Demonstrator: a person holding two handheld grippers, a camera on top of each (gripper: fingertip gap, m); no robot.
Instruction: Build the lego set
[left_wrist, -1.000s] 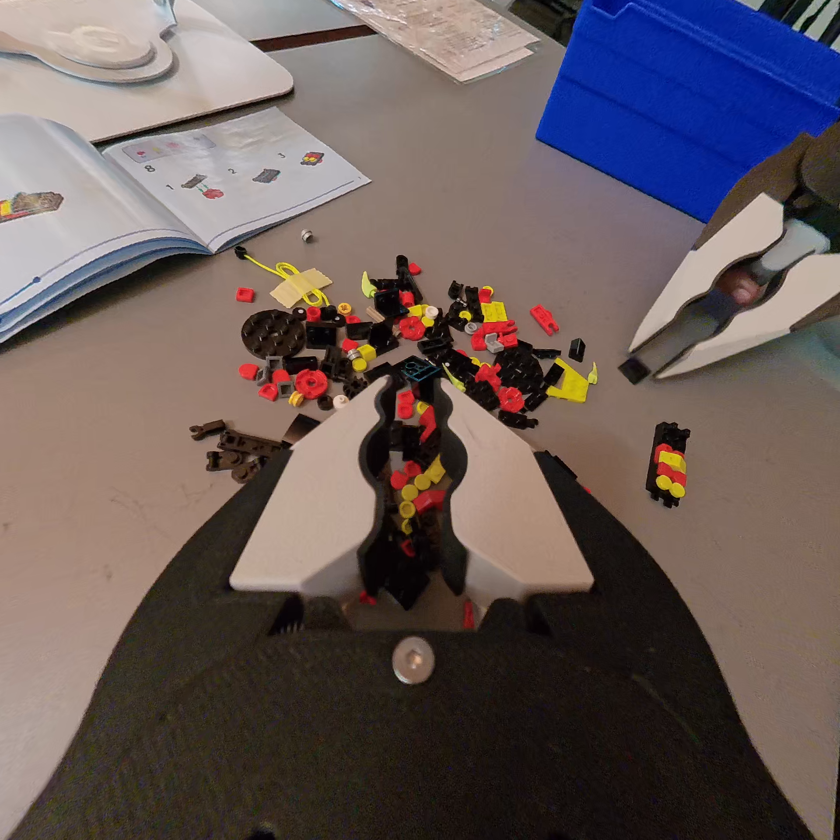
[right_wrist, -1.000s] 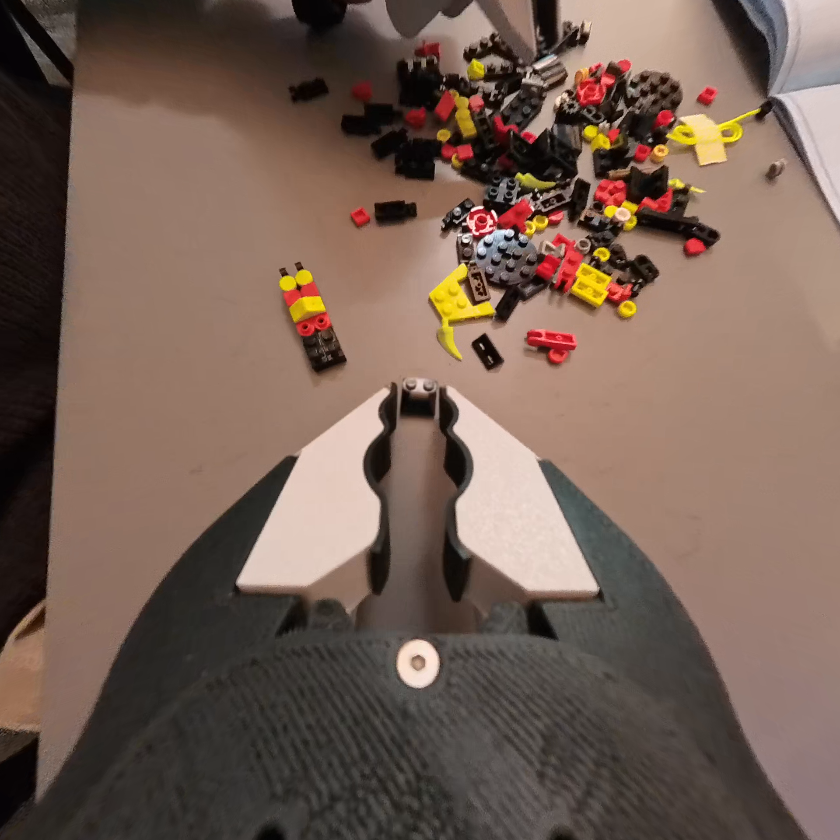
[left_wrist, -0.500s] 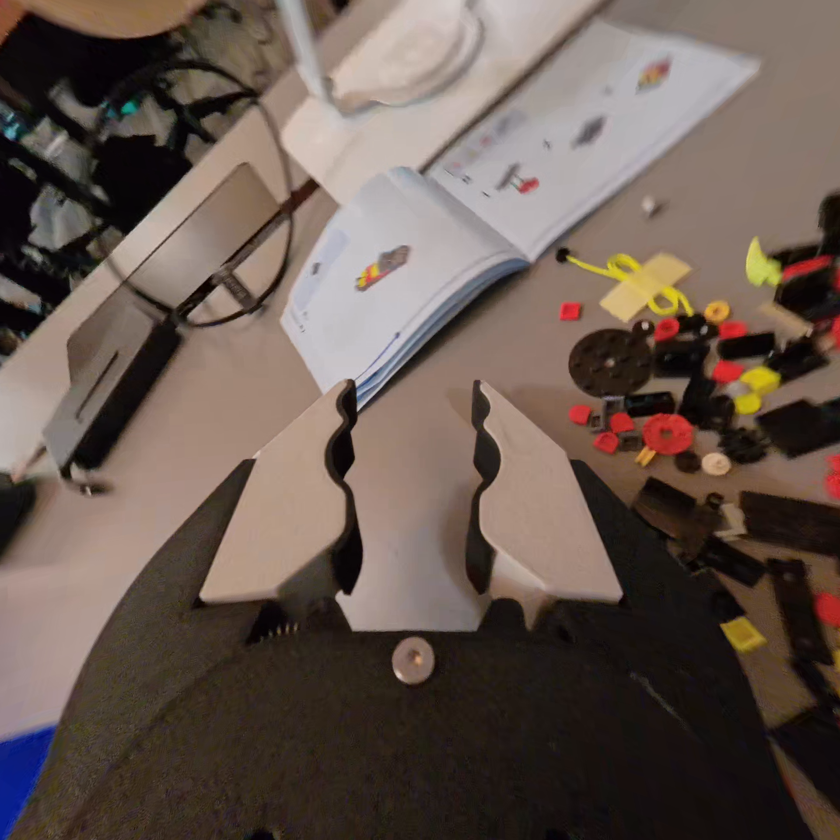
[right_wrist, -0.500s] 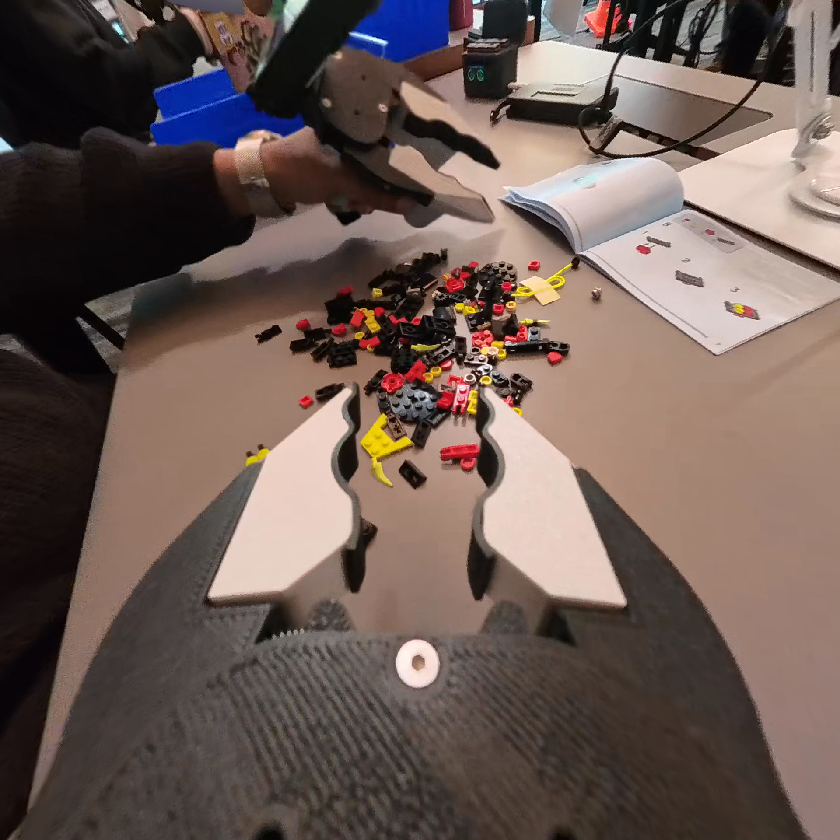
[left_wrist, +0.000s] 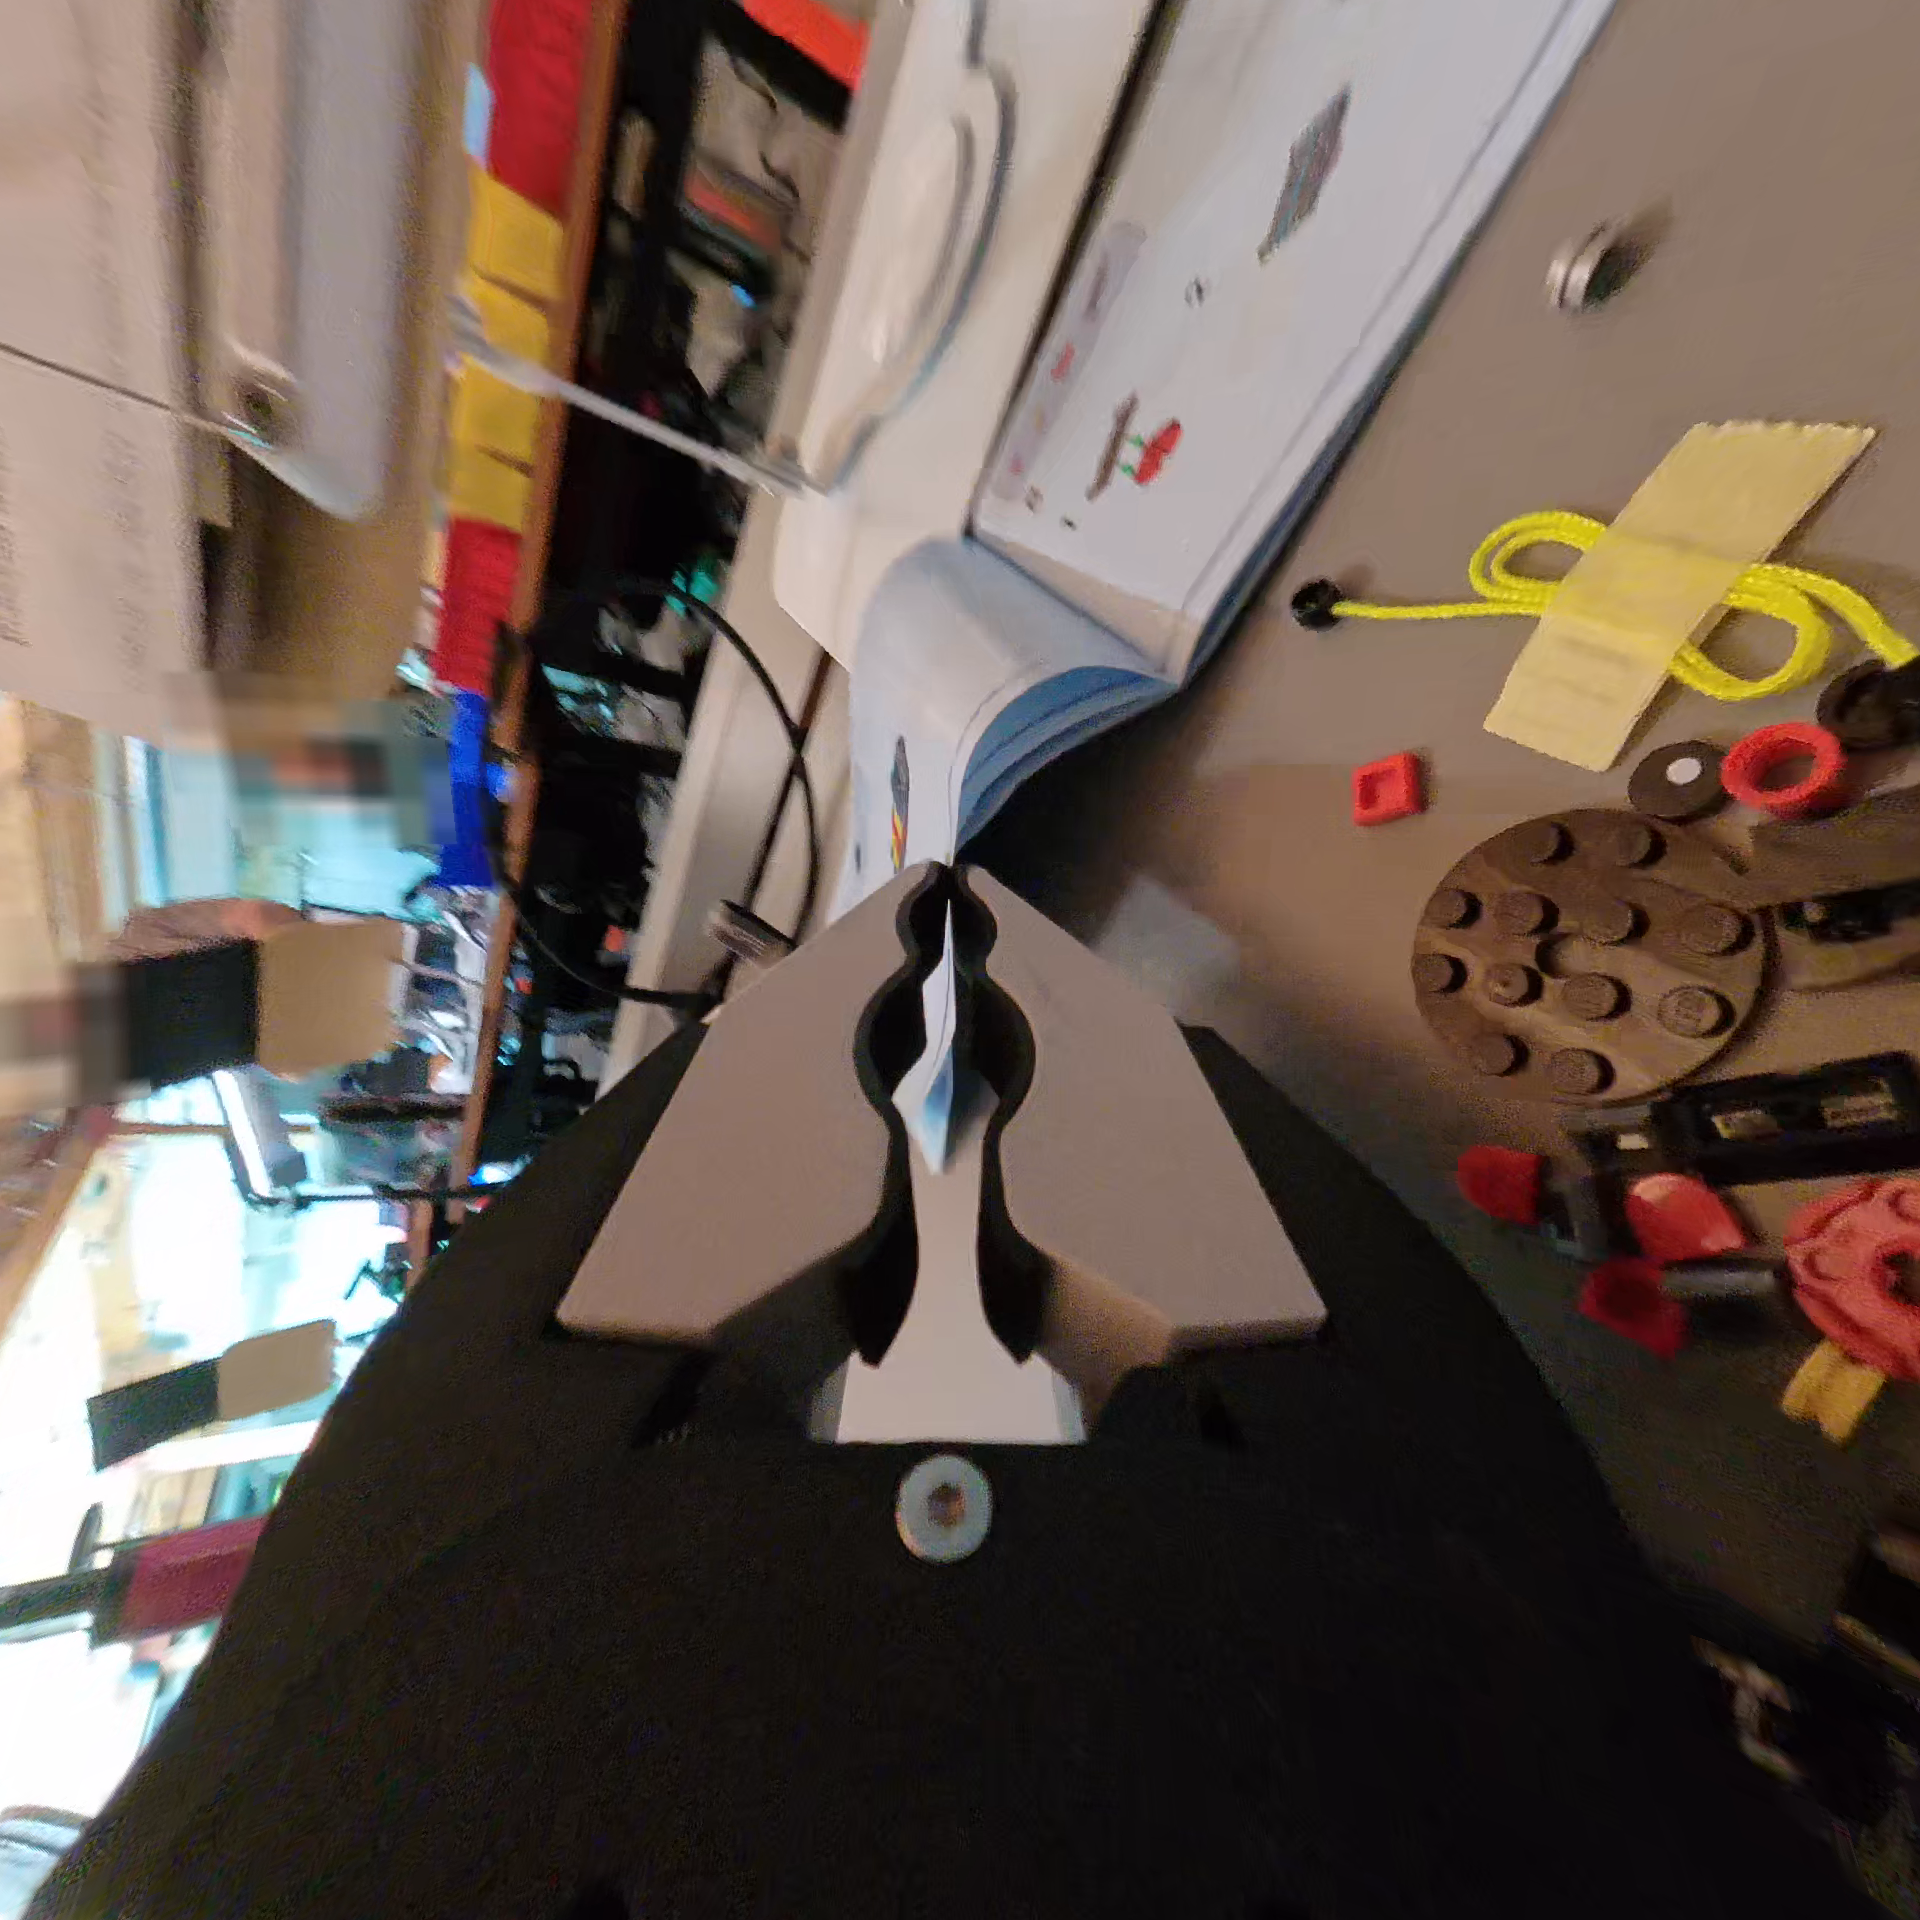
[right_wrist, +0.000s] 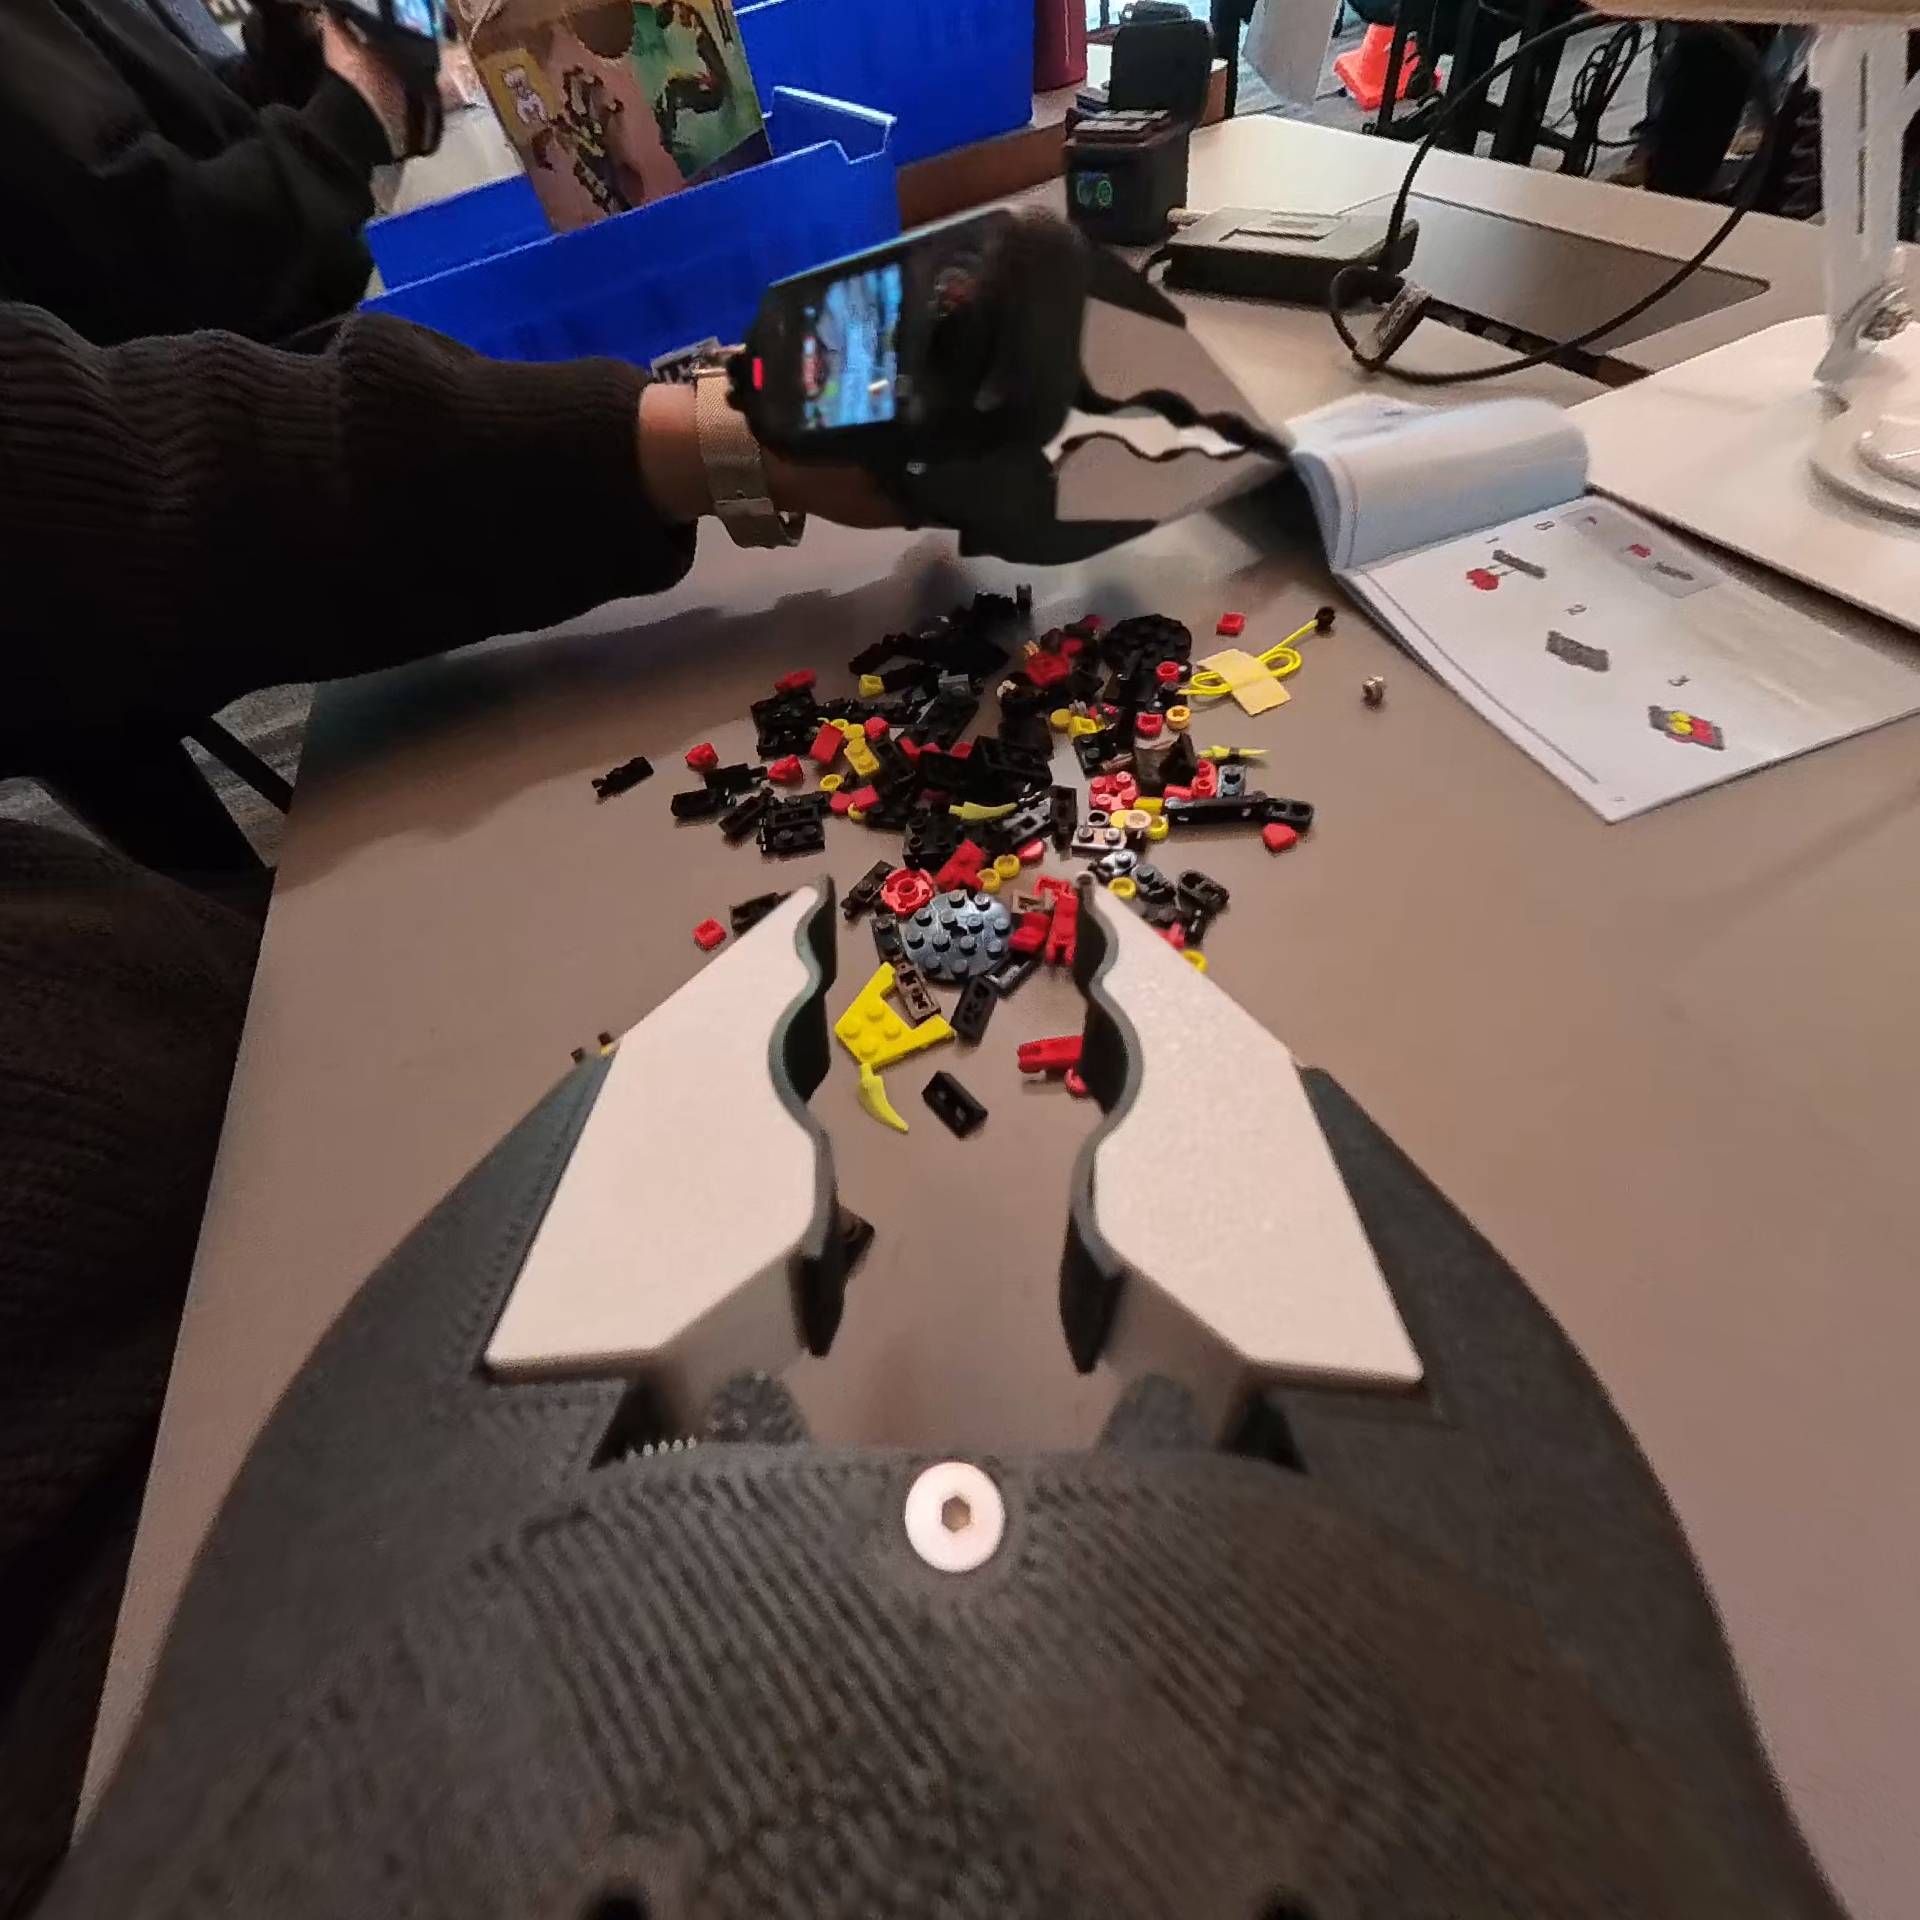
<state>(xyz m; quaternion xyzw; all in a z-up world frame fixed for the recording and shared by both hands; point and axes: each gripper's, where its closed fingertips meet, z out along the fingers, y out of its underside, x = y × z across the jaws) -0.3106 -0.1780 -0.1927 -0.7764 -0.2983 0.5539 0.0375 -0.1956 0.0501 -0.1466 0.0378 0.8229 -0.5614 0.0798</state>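
The bench (right_wrist: 1558, 1039) is plain grey-brown. Across the centre of the right wrist view the loose bricks (right_wrist: 997, 790) are black, red and yellow, with one dark blue-grey studded round plate (right_wrist: 956, 933) and a yellow wedge plate (right_wrist: 883, 1029) below it. At the right of the left wrist view lie a black studded round plate (left_wrist: 1590, 956), a neon-yellow cord (left_wrist: 1621, 603) and a red ring (left_wrist: 1782, 767). The instruction booklet (right_wrist: 1621, 634) is white with pale blue page edges. The bins (right_wrist: 644, 249) at upper left are bright blue. Each hand-held gripper (right_wrist: 954, 1039) has grey fingers (right_wrist: 686, 1174) on a black body
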